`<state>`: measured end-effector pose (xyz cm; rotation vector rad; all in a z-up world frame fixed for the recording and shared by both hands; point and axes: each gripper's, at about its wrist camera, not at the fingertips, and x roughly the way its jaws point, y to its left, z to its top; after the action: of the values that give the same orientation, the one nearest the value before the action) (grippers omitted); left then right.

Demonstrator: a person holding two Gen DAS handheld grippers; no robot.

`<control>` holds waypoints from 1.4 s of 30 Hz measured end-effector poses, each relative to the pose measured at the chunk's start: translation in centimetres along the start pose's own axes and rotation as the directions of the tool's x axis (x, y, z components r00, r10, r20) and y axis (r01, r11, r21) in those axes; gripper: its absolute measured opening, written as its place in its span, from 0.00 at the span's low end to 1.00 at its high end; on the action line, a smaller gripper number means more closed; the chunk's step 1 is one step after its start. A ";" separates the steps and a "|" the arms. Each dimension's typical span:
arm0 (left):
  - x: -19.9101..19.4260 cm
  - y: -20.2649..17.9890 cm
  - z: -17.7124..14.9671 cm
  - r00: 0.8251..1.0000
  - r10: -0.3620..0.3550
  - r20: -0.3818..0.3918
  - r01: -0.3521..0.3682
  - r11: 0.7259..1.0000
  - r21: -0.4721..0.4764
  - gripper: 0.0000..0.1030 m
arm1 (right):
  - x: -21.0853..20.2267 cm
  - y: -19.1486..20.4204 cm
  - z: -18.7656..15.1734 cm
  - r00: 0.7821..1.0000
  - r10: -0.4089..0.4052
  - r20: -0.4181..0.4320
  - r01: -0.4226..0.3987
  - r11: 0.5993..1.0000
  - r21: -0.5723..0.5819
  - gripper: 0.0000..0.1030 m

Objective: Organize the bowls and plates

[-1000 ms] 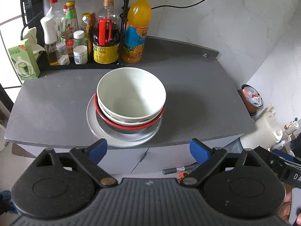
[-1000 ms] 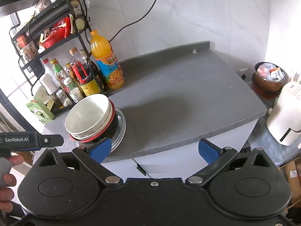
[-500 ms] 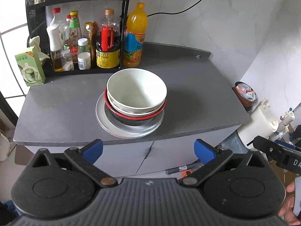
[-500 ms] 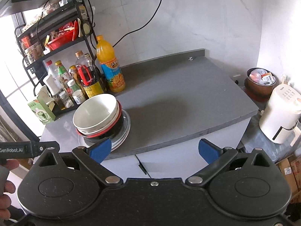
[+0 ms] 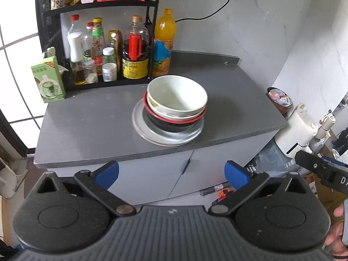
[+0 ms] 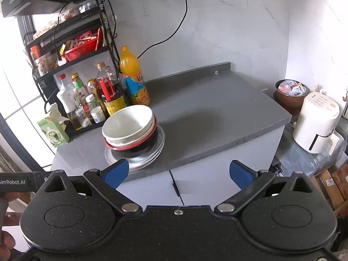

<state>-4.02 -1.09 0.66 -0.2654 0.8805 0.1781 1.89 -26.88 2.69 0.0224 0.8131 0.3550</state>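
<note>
Left wrist: my left gripper (image 5: 171, 175) and right gripper (image 6: 178, 171) spread wide, empty, short of counter (image 5: 91, 130); bowls (image 5: 176, 100) stacked on plates (image 5: 139, 124) mid-counter.

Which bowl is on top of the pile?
The white bowl is on top, open side up. The black bowl with the red rim sits underneath, on the plates.

the black bowl (image 5: 174, 124) under the white bowl (image 5: 176, 96) is mostly hidden; bottle labels are too small to read.
</note>
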 end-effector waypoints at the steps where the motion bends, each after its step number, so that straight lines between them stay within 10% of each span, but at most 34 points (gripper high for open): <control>1: -0.3 0.4 -0.2 1.000 0.000 0.004 0.000 1.000 0.003 0.99 | -0.1 0.4 -0.3 1.000 -0.004 -0.003 0.004 1.000 0.001 0.97; 42: -0.8 3.8 -3.0 1.000 -0.012 -0.016 0.013 0.996 0.084 0.99 | -2.1 4.4 -4.0 0.997 -0.080 -0.018 0.080 0.997 0.007 0.97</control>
<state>-7.74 1.54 -1.15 -0.1939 0.8997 0.1268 -3.59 -23.91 2.12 -0.0063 0.8300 0.2767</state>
